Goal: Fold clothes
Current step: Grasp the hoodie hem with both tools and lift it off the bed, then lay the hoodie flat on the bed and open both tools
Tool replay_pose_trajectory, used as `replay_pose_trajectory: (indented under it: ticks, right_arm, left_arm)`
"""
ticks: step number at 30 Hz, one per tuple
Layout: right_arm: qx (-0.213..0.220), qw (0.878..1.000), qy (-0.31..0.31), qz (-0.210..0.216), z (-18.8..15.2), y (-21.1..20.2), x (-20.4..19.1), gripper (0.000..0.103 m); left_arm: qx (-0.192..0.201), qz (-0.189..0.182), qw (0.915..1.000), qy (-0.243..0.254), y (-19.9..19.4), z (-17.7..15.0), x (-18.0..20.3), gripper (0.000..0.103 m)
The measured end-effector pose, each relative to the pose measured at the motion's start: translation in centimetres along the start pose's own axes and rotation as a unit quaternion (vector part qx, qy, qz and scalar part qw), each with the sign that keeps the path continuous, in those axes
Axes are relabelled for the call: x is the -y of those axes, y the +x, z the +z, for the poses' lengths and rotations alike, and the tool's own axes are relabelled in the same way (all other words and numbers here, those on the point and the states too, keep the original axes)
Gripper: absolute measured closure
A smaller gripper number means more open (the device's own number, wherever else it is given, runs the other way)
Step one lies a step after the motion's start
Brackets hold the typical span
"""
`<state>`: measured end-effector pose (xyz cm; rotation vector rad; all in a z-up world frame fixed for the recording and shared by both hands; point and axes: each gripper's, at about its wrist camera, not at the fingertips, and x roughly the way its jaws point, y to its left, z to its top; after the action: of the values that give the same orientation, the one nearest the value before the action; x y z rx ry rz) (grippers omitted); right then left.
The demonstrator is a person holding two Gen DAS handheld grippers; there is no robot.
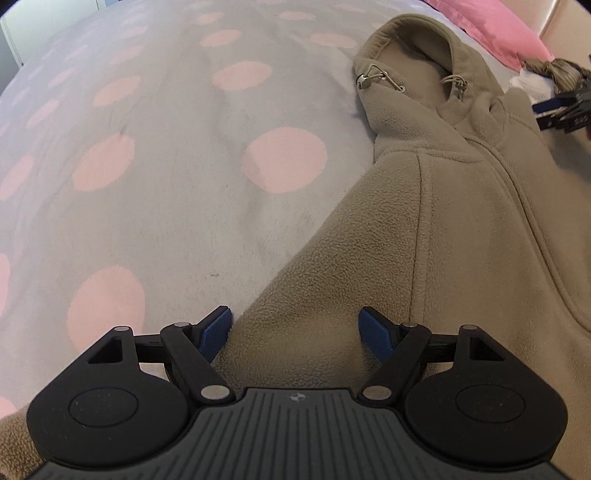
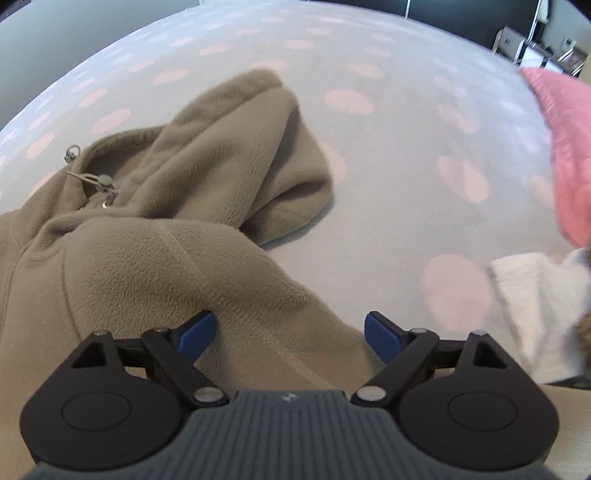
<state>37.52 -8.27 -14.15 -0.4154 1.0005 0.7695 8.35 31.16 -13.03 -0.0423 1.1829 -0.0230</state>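
Observation:
A beige fleece hoodie (image 1: 461,221) lies on a grey bedspread with pink dots (image 1: 155,192), its hood (image 1: 410,55) and drawstrings at the top. My left gripper (image 1: 295,332) stands open with the hoodie's left sleeve between its blue pads. In the right wrist view the hoodie (image 2: 155,266) fills the left side, hood (image 2: 236,147) flopped toward the middle. My right gripper (image 2: 290,332) is open over the right sleeve, fleece between its fingers. The right gripper (image 1: 557,109) also shows at the right edge of the left wrist view.
A pink garment (image 2: 561,147) lies at the right edge of the bed, with a white cloth (image 2: 535,306) below it. The pink garment (image 1: 491,26) also shows at the top right of the left wrist view. Furniture (image 2: 532,44) stands beyond the bed.

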Motion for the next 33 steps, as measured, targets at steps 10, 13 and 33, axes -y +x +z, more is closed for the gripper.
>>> replay_pose_trajectory:
  ticks: [10,13,33]
  right_arm:
    - [-0.003,0.996,-0.070,-0.057,-1.9,-2.9,-5.0,0.096]
    - [0.026,0.994,-0.065,-0.083,-2.0,-6.6,-5.9,0.097]
    - [0.182,0.970,-0.029,-0.161,3.6,-20.5,-12.4,0.093]
  left_arm:
    - [0.007,0.029,0.9994,-0.017,-1.4,-0.1,2.0,0.080]
    - [0.017,0.045,0.9984,-0.029,-3.1,-0.3,2.6,0.085]
    - [0.208,0.168,0.9553,-0.128,-18.1,4.3,-0.8,0.088]
